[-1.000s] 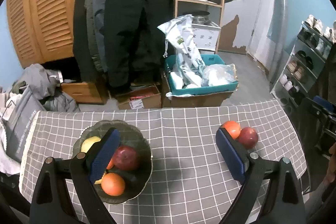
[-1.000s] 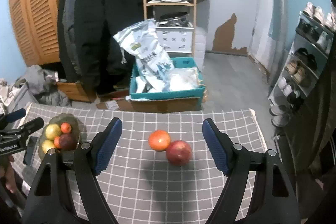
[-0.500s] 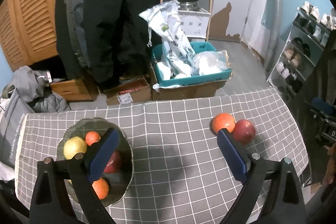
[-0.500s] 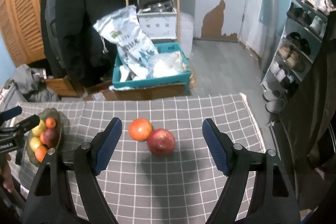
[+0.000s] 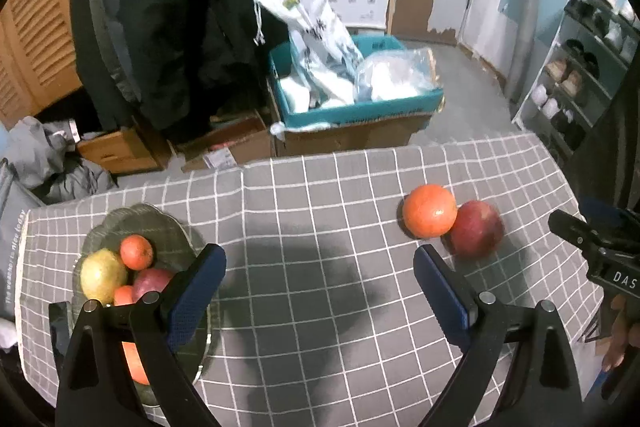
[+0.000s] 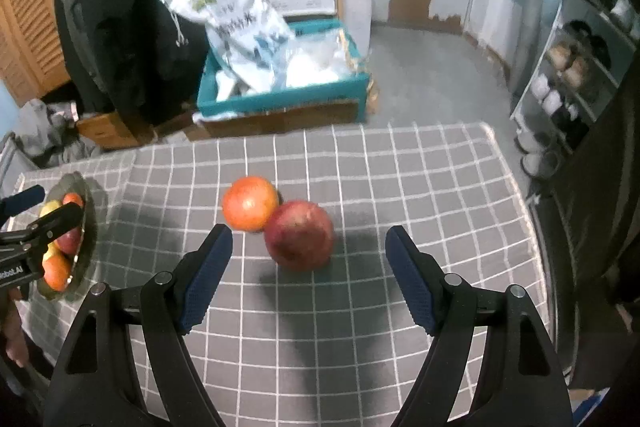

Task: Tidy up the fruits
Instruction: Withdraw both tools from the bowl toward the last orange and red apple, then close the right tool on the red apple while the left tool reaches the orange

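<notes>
An orange (image 6: 250, 203) and a red apple (image 6: 299, 235) lie touching on the grey checked tablecloth (image 6: 360, 327). My right gripper (image 6: 308, 259) hangs open just in front of them, and the apple lies a little beyond its tips, with nothing between the jaws. In the left wrist view the same orange (image 5: 429, 211) and red apple (image 5: 476, 229) lie at the right. A dark glass bowl (image 5: 168, 231) at the left holds several fruits, among them a yellow-green one (image 5: 103, 275) and a small orange (image 5: 137, 251). My left gripper (image 5: 318, 279) is open over bare cloth between bowl and loose fruit.
The table's far edge drops to a floor with a teal crate (image 5: 360, 107) of bags on cardboard boxes. Dark coats (image 5: 172, 15) hang behind. A shoe rack (image 5: 588, 67) stands at the right. The right gripper's body (image 5: 600, 247) shows at the left wrist view's right edge.
Both grippers have sunk toward the table and both views have closed in. The orange and apple loom larger before the right gripper. The bowl has slid leftward in both views.
</notes>
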A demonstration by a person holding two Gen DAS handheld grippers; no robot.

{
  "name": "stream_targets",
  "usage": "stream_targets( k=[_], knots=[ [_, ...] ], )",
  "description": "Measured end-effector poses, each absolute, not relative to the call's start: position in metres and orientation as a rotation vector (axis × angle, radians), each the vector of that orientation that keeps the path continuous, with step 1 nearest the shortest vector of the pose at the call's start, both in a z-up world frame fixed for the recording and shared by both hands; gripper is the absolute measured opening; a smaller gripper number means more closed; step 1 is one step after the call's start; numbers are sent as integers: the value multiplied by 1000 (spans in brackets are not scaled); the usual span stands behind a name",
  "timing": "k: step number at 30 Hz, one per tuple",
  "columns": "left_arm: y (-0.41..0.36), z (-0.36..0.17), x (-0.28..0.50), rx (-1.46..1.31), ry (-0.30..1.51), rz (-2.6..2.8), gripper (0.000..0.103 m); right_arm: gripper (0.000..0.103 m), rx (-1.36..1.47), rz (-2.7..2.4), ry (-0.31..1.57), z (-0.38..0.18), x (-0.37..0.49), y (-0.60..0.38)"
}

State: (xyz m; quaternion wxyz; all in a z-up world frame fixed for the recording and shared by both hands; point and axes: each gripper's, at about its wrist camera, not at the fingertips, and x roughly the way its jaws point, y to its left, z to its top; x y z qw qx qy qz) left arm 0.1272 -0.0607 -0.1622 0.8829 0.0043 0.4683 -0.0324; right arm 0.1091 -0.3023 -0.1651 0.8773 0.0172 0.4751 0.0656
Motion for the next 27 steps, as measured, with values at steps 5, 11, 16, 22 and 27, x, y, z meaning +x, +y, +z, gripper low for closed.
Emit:
stream_targets(
  k=[5,11,16,22,27],
  knots=[
    [-69,-185,139,8,1021,-71,96,78,24,143,1054,-194,122,-298],
    [-75,-209,151,22,1063,-74,96,78,32,165,1119,-228,139,-294],
    [-76,-228,160,2,1100,-81,96,78,50,175,1157,-244,149,-292],
    [-76,-247,170,-14,1138,-79,96,78,42,183,1187,-261,157,-287],
    [-78,-257,174,0,1154,-82,96,78,36,180,1211,-275,164,-285]
  ],
)
